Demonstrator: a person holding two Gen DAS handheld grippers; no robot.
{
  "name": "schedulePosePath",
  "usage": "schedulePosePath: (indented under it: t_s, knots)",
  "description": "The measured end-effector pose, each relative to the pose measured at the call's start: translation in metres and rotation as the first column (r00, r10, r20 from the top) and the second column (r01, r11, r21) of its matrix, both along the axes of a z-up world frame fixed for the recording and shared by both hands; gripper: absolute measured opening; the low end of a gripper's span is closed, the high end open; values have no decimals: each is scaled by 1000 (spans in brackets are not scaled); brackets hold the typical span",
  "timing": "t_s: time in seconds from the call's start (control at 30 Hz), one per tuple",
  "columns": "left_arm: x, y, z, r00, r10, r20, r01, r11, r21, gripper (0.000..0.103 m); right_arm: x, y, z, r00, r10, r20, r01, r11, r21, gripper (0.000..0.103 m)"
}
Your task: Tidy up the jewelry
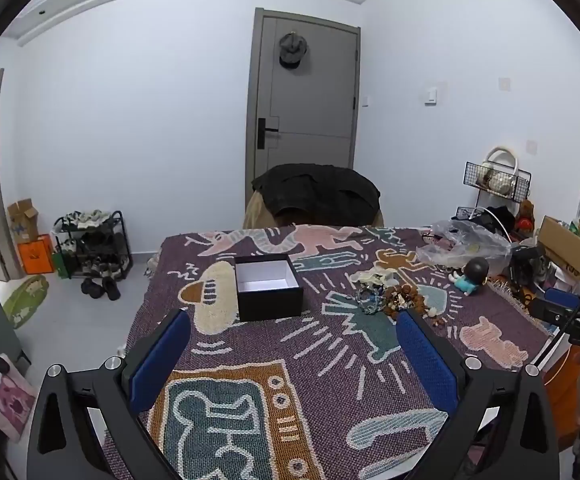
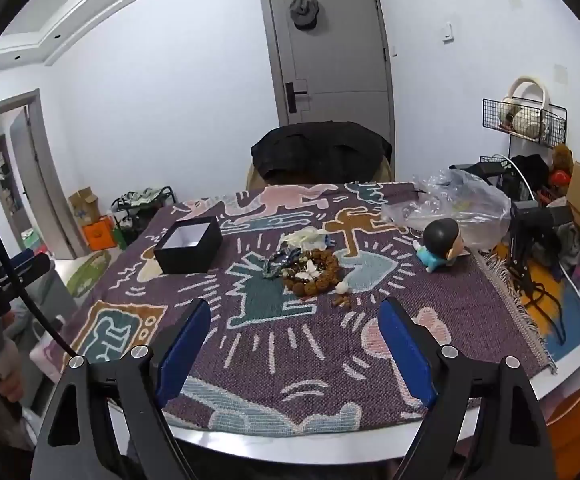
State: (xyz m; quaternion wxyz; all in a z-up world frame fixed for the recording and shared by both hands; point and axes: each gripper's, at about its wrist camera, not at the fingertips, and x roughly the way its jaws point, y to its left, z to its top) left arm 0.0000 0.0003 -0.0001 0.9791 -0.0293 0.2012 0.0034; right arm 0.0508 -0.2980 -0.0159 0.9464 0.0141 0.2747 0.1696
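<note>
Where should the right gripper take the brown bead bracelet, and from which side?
Grip the near arc of the brown bead bracelet, probably coming from above. It lies flat in a loop, and blue beads crowd its left side, so the near side looks clearest.

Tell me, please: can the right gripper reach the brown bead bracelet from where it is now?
Probably yes. The right gripper is open and empty, and only bare patterned cloth lies between it and the brown bead bracelet. A blue bracelet touches its left side and may get caught.
</note>
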Motion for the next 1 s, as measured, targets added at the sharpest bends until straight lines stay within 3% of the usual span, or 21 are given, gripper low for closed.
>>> schedulePosePath:
  t_s: [1.0]
  knots:
    - [-1, -7, 2, 1000, -19, -3, 19, 1000, -2, 103, -4, 2, 1, 999, 5, 40, -5, 1000, 5, 85]
